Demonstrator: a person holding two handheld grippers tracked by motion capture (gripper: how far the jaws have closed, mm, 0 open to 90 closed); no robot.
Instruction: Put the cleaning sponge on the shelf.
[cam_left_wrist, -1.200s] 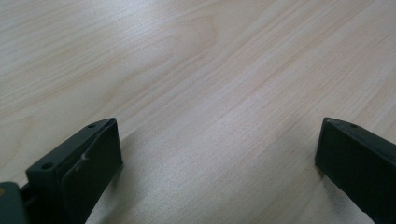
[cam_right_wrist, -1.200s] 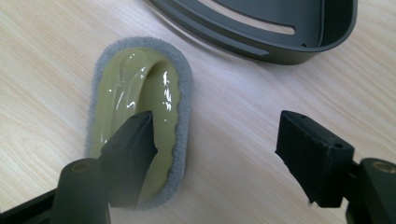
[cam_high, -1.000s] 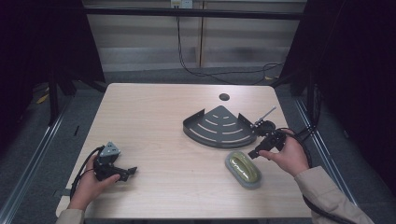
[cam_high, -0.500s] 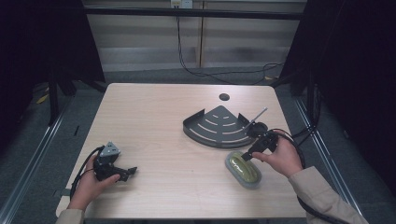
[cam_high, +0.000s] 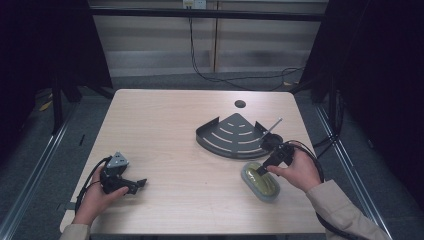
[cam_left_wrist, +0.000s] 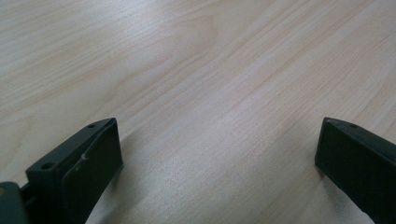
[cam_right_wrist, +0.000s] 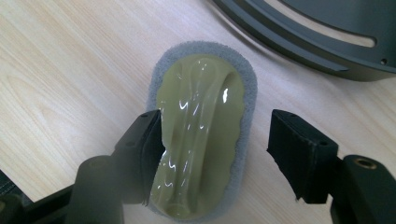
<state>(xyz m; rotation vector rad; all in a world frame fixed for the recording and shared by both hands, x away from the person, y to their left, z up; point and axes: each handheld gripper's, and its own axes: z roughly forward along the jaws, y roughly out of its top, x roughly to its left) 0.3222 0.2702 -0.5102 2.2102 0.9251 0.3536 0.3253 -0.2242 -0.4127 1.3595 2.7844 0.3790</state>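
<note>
Right gripper (cam_right_wrist: 212, 154) over the oval green scrubber with a grey pad (cam_right_wrist: 201, 126)

Its jaws have been closing, the scrubber between them, not yet pinched. Left gripper (cam_left_wrist: 215, 158) jaws are spread wide over bare wooden surface (cam_left_wrist: 210, 70).

No legible text, label, brand, number or sign appears on any surface in these views.

Scrubbing pad (cam_right_wrist: 201, 135): oval, grey felt base, glossy olive-green moulded grip on top. Lies flat on the table, toward five o'clock.
</note>
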